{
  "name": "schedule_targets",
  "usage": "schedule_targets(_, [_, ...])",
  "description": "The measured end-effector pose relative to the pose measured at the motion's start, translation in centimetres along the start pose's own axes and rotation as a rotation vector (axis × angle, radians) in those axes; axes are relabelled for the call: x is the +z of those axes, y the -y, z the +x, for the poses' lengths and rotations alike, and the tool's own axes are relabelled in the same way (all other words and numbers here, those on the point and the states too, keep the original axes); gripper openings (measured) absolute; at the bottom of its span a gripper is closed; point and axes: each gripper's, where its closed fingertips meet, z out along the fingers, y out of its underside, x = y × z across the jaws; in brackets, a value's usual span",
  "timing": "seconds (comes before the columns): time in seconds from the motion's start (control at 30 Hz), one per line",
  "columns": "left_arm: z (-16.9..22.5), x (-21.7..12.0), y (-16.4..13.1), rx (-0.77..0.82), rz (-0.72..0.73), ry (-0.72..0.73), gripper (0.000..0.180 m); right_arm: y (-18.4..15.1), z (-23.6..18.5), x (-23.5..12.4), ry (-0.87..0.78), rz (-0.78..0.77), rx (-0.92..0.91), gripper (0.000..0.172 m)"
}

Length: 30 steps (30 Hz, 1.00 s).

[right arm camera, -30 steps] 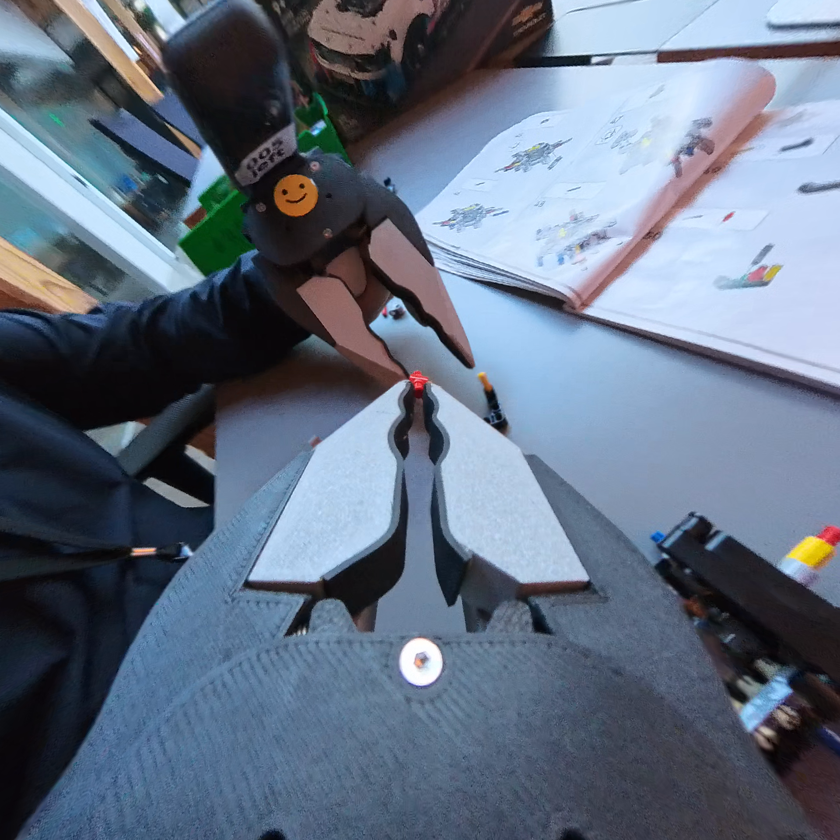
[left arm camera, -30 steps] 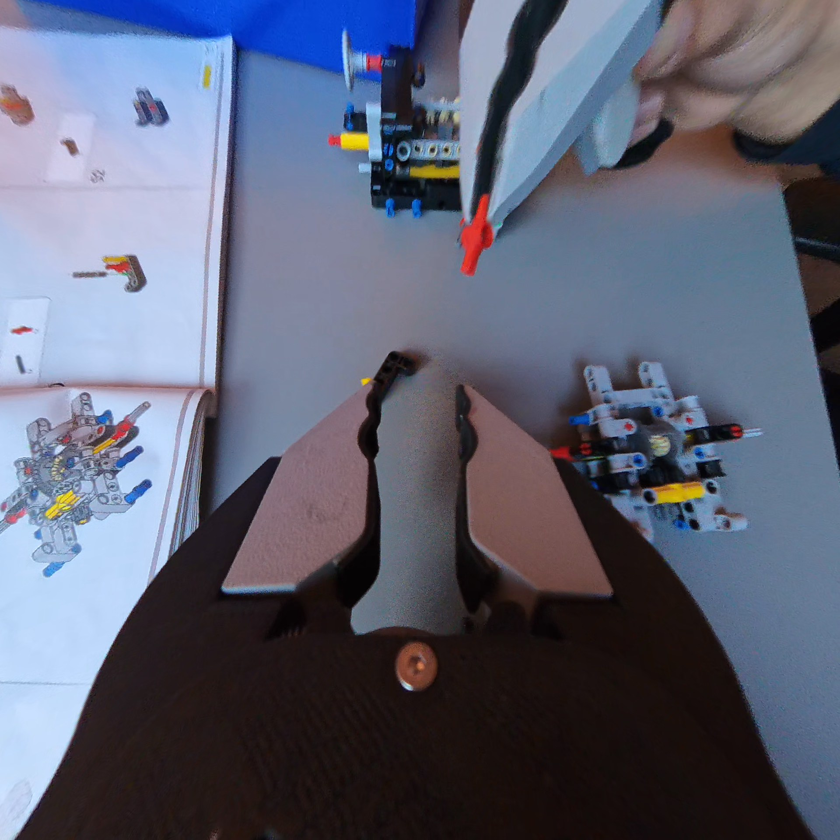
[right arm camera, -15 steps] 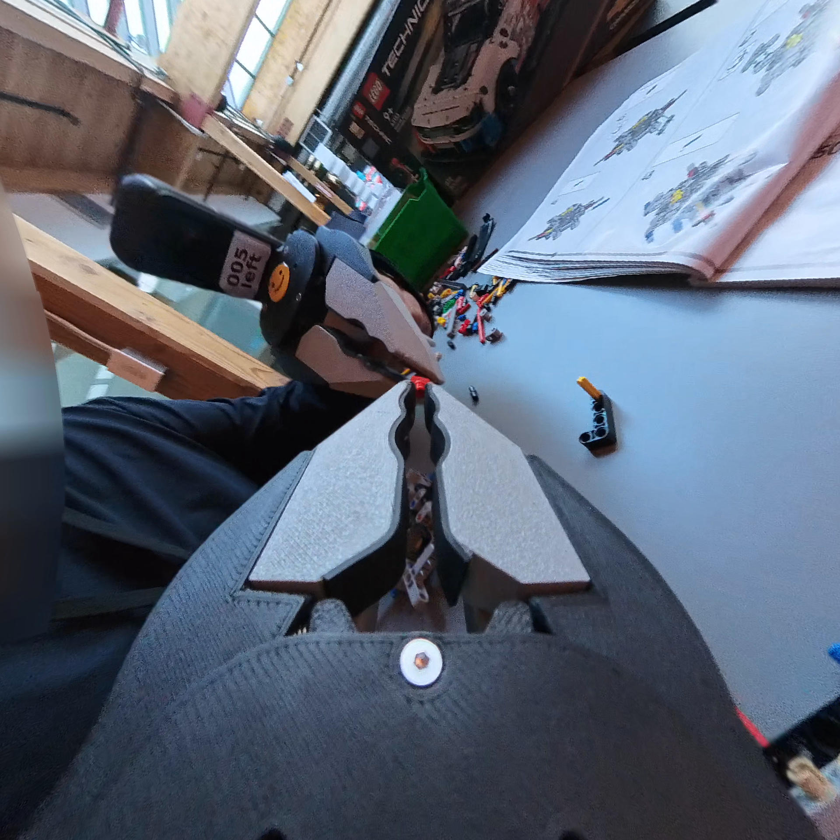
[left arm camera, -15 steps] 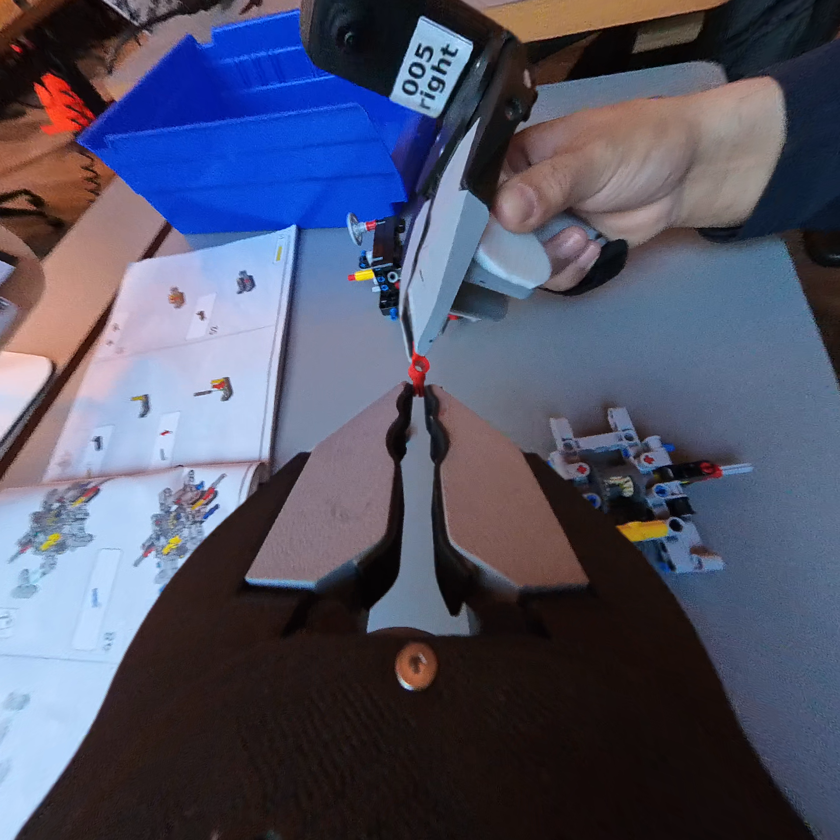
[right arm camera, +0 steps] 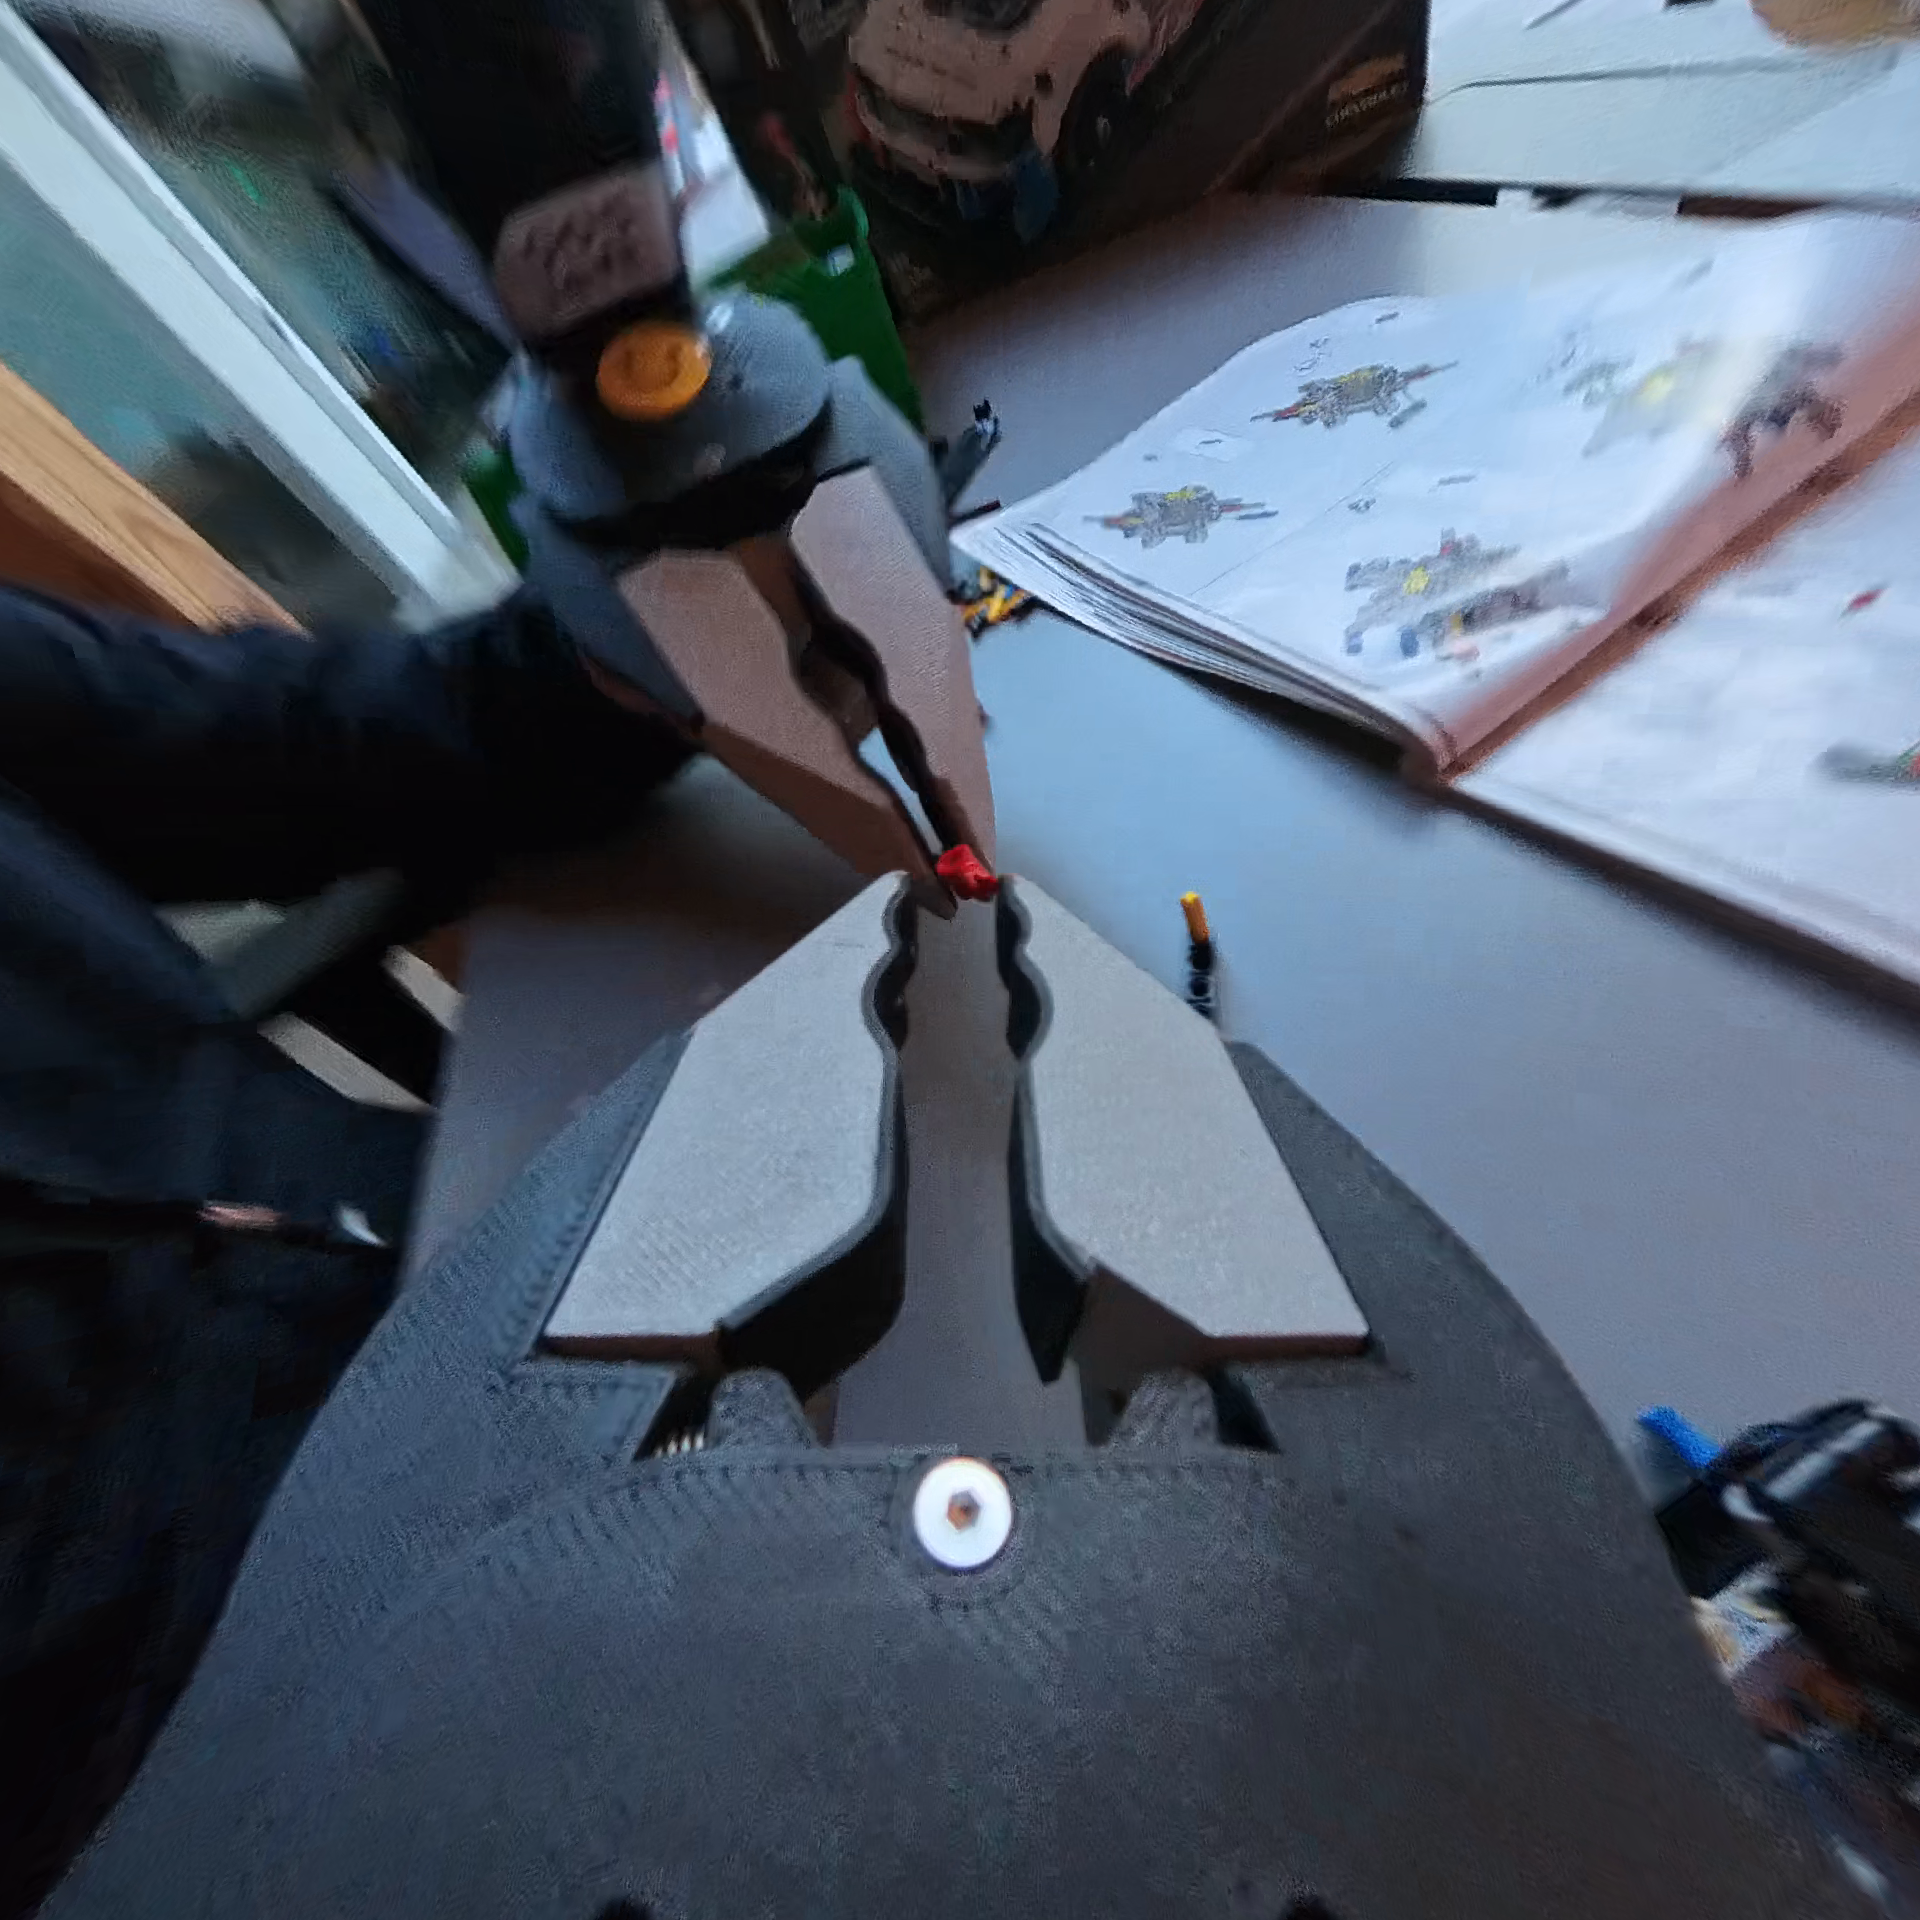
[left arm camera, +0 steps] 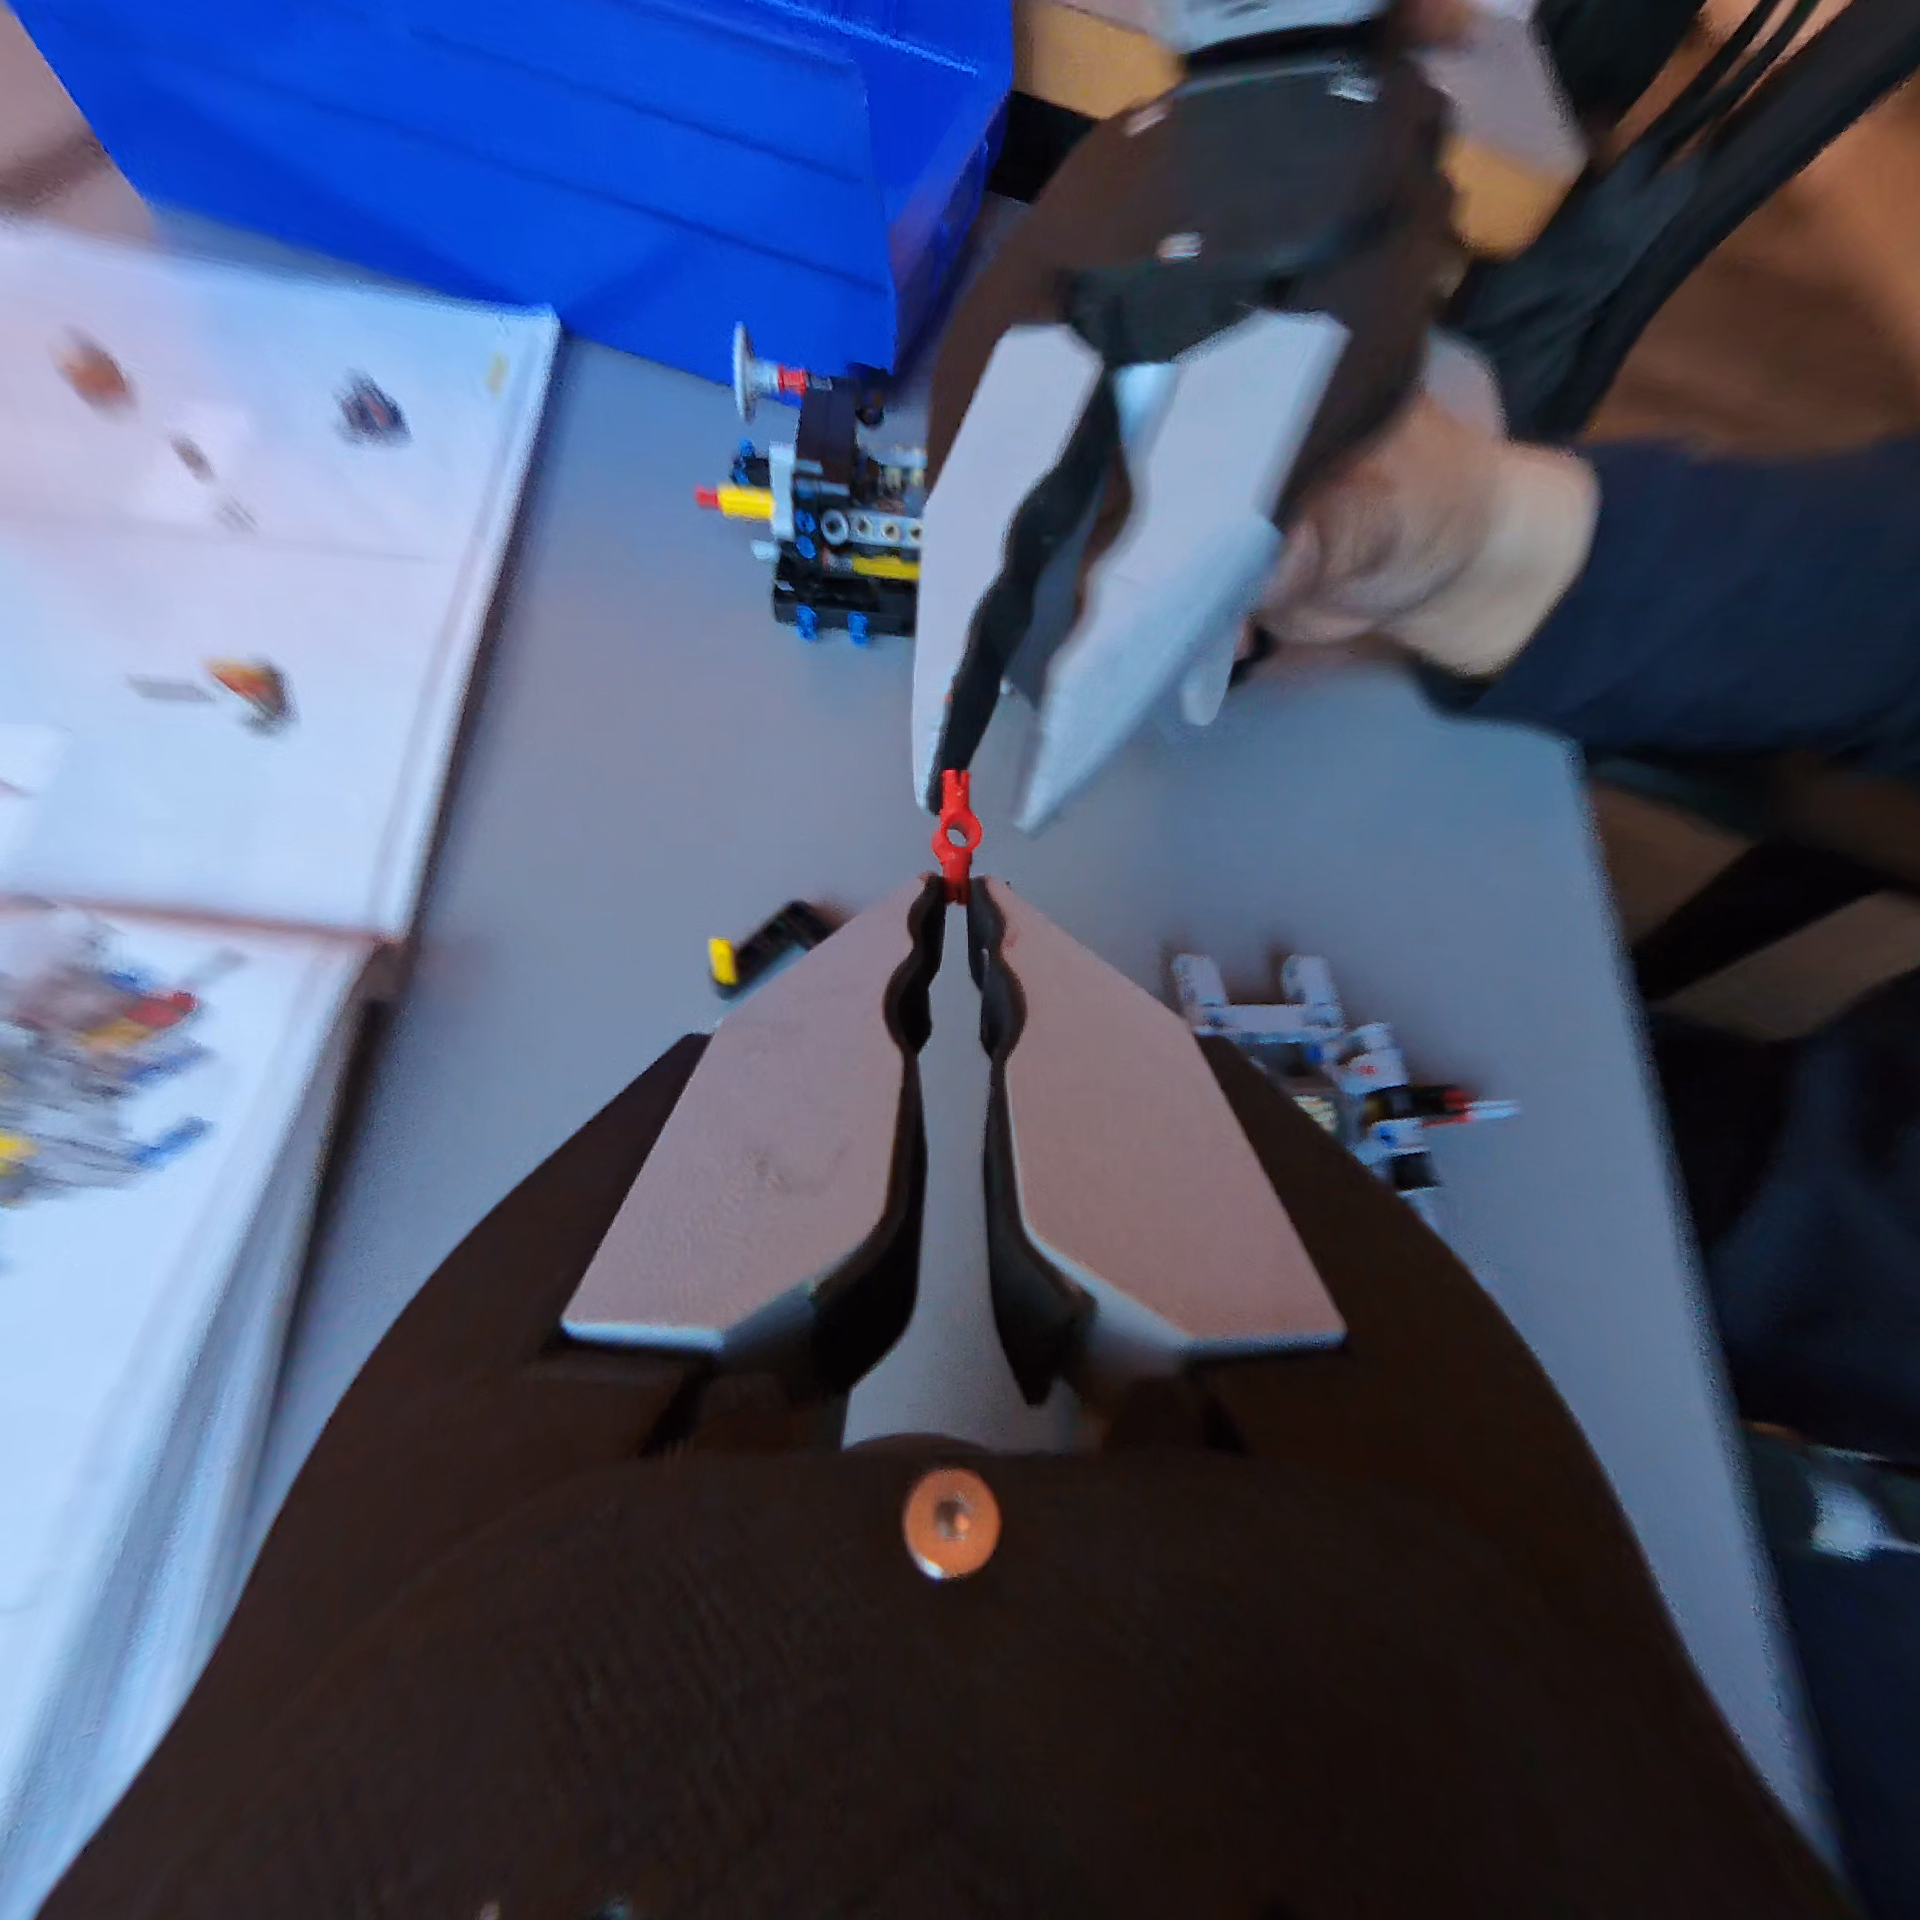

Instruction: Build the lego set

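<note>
Left wrist view: the left gripper [left arm camera: 954,891] pinches the near end of a small red connector pin [left arm camera: 957,831] between its 2 fingertips. The pads press on the pin's lower stub; the ring at its middle and the far stub project forward, clear of the tips. The pin is held in the air above the grey surface [left arm camera: 644,748], over its middle area.

Handling, as a judgement: the red connector pin is a rigid moulded plastic part, very light and smooth. It is likely to twist or slip out if gripped off-centre. It is not fragile, but its short stubs give little purchase. The best hold is square across one stub, close to the central ring, so that the other stub stays free.

The right gripper [left arm camera: 971,805] stands opposite, tips pointing toward the left gripper. Its jaws are spread, with a clear gap between them. One fingertip [left arm camera: 927,769] lies just beside the pin's far stub; contact cannot be confirmed. The other fingertip is apart from the pin.

Right wrist view: the pin [right arm camera: 966,871] sits just ahead of the right gripper [right arm camera: 951,899], near the inner edge of its right-hand tip, and is not clamped by it.

Surroundings:
1. A small black part with a yellow end [left arm camera: 764,940] lies on the surface, near the left gripper's tips.
2. An open instruction booklet [left arm camera: 260,582] lies toward the left edge.
3. A partly built grey assembly [left arm camera: 1340,1060] lies toward the right edge.
4. A black assembly [left arm camera: 842,530] stands near the far edge, beside a blue bin [left arm camera: 540,156].
</note>
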Motion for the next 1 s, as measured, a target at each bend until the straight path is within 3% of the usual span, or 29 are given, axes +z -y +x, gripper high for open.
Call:
schedule_targets(0.2, [-0.1,0.7,-2.1,-0.315,-0.061,-0.150,0.001,-0.8,1.5,-0.7,-0.445,-0.198,-0.675,0.019])
schedule_targets(0.3, [0.2,0.6,-2.1,-0.402,-0.048,-0.214,0.001,-1.5,1.1,-0.3,-0.517,-0.262,-0.872,0.014])
schedule_targets(0.4, [0.7,0.4,-1.9,-0.441,-0.045,-0.265,0.001,-1.7,0.8,0.2,-0.531,-0.294,-0.938,0.017])
schedule_targets(0.53, [0.9,0.4,-2.0,-0.459,-0.055,-0.279,0.002,-2.1,0.5,0.8,-0.554,-0.336,-1.044,0.002])
schedule_targets(0.67, [0.9,0.3,-2.0,-0.465,-0.054,-0.286,0.002,-2.3,0.7,1.1,-0.584,-0.362,-1.099,0.004])
schedule_targets(0.77, [1.0,0.2,-1.9,-0.468,-0.052,-0.295,0.002,-2.4,0.7,1.1,-0.585,-0.367,-1.103,0.008])
schedule_targets(0.9, [1.0,0.2,-1.7,-0.478,-0.037,-0.302,0.002,-2.5,0.9,1.2,-0.587,-0.364,-1.076,0.001])
schedule_targets(1.0, [0.8,-0.5,-0.6,-0.427,0.015,-0.298,0.005,-2.1,1.3,1.0,-0.557,-0.303,-0.911,0.000])
